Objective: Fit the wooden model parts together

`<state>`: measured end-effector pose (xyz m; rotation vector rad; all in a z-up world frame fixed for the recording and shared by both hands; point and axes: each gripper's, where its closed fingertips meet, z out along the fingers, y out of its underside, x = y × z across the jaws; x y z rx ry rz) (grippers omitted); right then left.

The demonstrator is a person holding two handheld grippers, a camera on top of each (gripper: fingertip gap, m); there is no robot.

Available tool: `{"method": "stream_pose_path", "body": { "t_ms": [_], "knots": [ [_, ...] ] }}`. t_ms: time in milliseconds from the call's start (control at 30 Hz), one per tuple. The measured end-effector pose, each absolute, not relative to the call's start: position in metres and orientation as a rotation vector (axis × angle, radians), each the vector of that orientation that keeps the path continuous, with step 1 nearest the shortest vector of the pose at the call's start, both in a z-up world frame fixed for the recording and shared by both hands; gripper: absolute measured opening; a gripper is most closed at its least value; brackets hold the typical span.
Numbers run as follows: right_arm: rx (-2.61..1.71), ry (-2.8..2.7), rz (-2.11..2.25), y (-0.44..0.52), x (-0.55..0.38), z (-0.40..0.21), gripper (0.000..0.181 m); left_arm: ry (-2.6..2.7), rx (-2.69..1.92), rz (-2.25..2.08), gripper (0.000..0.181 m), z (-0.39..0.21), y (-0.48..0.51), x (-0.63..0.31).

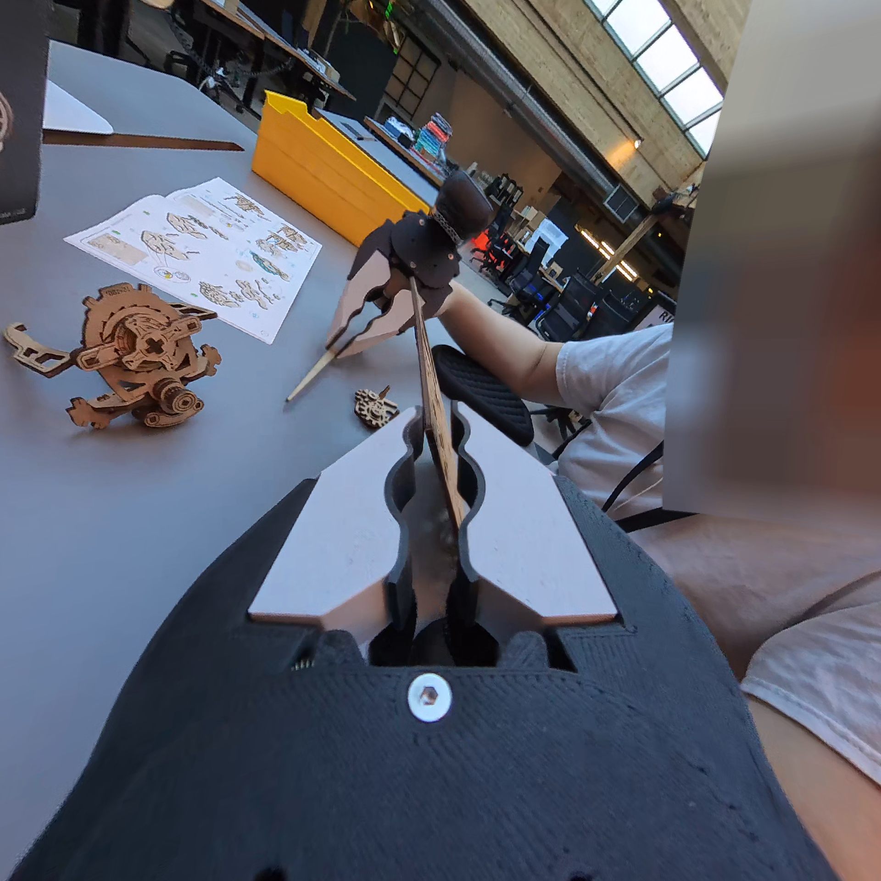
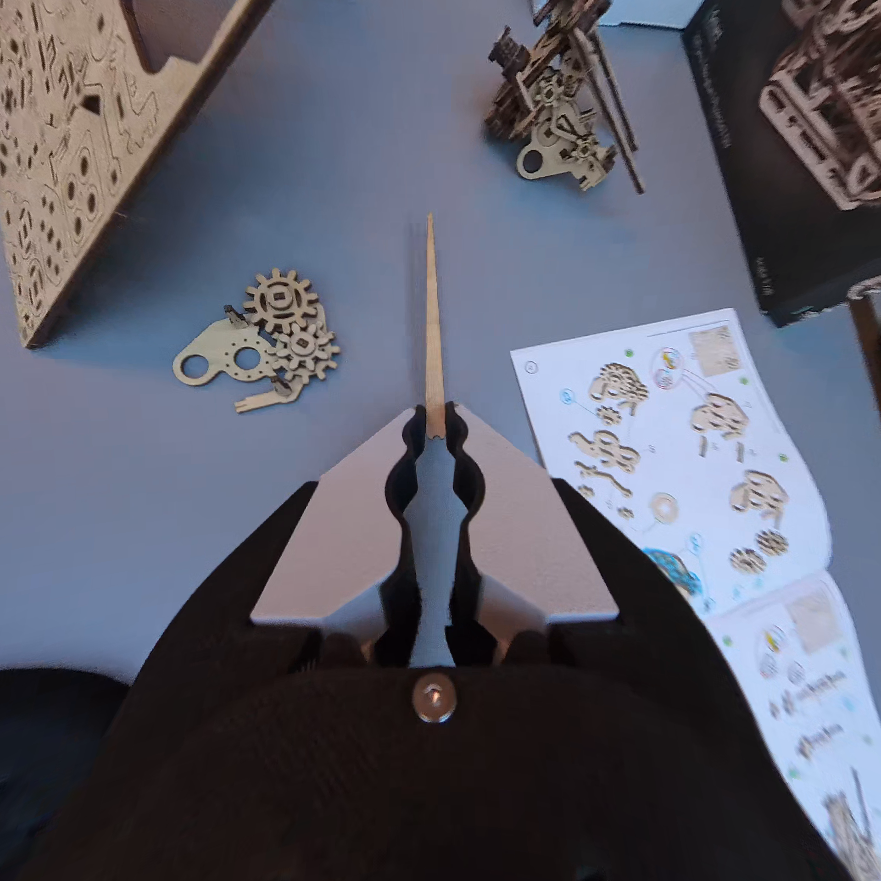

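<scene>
Left wrist view: left tool (image 1: 436, 419) clamps a wooden sheet (image 1: 431, 381) edge-on; right tool (image 2: 435, 414) pinches a pointed wooden stick (image 2: 433, 324) above the desk (image 2: 333, 167).

**Open workshop hall behind a grey table**

A grey table (image 1: 143, 476) fills the foreground. Beyond its far edge stand desks (image 1: 286, 43) and black office chairs (image 1: 567, 305). Above them, a pale brick wall (image 1: 572, 86) rises to bright skylight windows (image 1: 667, 52).

Daylight from skylights (image 1: 667, 62); soft shadows; wide-angle warp; blurred edges.
</scene>
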<state>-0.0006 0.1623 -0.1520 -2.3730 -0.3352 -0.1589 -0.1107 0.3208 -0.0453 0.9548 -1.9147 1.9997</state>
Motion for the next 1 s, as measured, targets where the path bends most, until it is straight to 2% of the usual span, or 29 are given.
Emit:
{"method": "stream_pose_path", "body": {
  "t_ms": [100,267,367,700,900,1000],
  "knots": [
    [-2.320,-0.245,-0.262,0.140,0.001,-0.106,0.007,-1.870,0.971,2.025,0.001,-0.042,0.323,-0.108],
    [-2.248,-0.124,-0.447,0.110,-0.042,-0.017,0.007,-1.860,1.039,2.049,0.000,-0.036,0.323,-0.102],
    [-2.230,-0.053,-0.351,0.107,-0.088,0.009,0.006,-1.885,1.014,2.098,0.000,-0.023,0.313,-0.101],
    [-2.132,0.247,0.350,0.152,-0.191,-0.011,0.006,-1.919,1.074,2.236,0.000,-0.004,0.289,-0.104],
    [-1.970,0.354,0.413,0.176,-0.204,-0.011,0.006,-2.038,0.920,2.439,0.000,0.009,0.282,-0.126],
    [-2.035,0.382,0.288,0.181,-0.197,-0.018,0.006,-2.067,0.885,2.454,0.000,0.011,0.280,-0.129]
  ]
}}
